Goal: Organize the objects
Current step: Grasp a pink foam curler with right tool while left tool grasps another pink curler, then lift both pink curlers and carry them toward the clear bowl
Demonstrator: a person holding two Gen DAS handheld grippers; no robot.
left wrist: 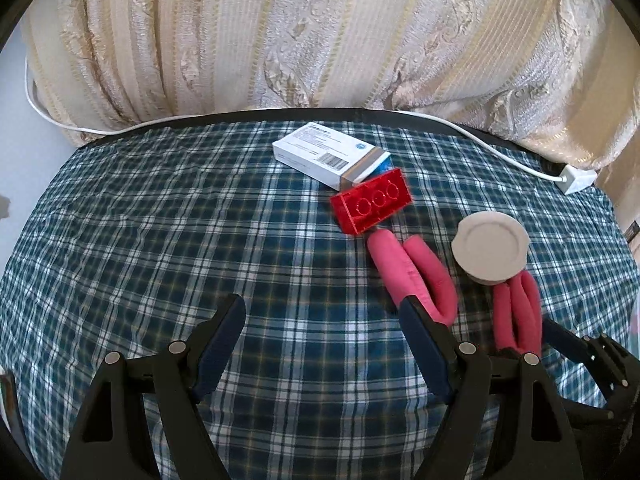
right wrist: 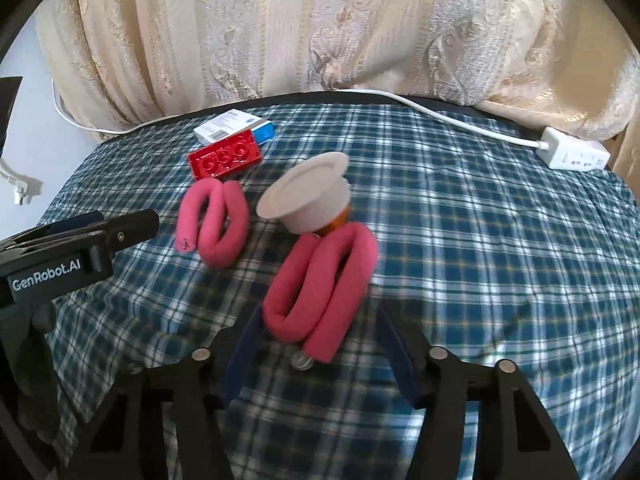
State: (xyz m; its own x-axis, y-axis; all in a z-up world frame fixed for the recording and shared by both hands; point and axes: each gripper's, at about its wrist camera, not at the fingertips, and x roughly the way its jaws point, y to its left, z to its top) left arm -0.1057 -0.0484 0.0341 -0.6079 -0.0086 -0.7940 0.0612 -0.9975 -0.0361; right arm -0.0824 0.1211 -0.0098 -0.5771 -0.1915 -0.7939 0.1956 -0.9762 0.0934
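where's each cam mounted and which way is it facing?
Left wrist: on the left tongs, looking forward and down over the plaid tablecloth toward the curtain; own open fingers in front, the right tongs' tip at right.
Right wrist: on the right tongs, same heading, set further right; own fingers flank the near pink foam roller, with the left tongs at left.
Shared: medicine box, red brick, grey-lidded jar, both rollers, power strip.
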